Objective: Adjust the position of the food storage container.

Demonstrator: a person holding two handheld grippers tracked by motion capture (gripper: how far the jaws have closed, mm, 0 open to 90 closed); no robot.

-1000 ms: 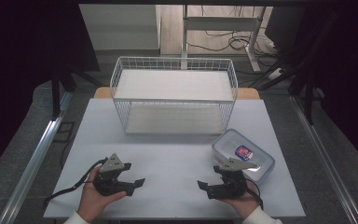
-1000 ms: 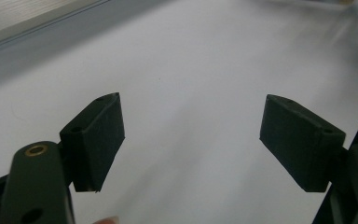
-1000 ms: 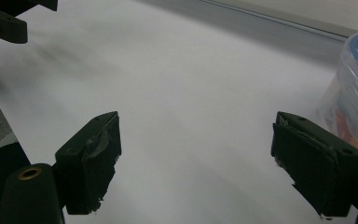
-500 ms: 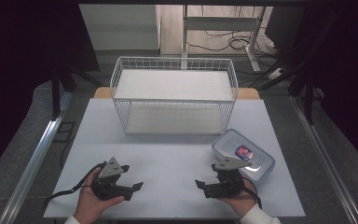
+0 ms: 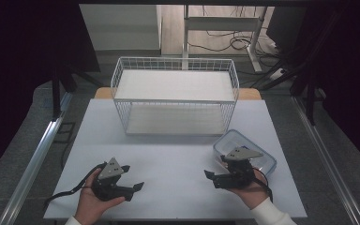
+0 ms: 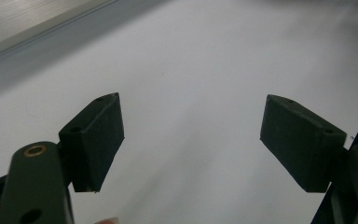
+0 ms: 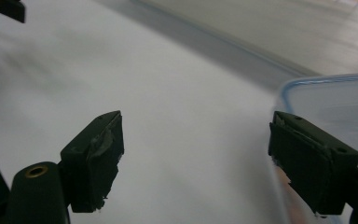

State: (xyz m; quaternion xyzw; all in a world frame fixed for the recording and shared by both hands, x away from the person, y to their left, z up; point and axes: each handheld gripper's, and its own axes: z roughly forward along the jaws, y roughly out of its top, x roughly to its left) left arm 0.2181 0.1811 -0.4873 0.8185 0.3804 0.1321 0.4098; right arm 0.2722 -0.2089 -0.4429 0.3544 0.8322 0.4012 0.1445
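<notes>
Now both hands sit lower and nearer the front edge of the bench (image 5: 178, 154) than a second ago, each having slid back toward the person. The left hand-held gripper (image 5: 133, 177) rests near the left front of the white top, its jaws spread wide with nothing between them; the left gripper view shows only bare bench surface in the gap. The right hand-held gripper (image 5: 214, 167) has also drawn back, and it now lies over the near-left part of the clear plastic container (image 5: 262, 157), covering the coloured label that was visible on it half a second ago. Its jaws stand wide apart too and grip nothing (in the right gripper view the container's blue-tinged rim (image 7: 326, 84) runs just past the right jaw, so the box is beside the jaw, not between the two).

The container sits at the right front of the bench, just right of the wire basket (image 5: 176, 96), which stands empty at the far middle. I judge the work, most likely moving the container toward the basket, as not yet started: the pull-back looks like a settling into position, and the right hand is the one placed to close on the box's near rim.
</notes>
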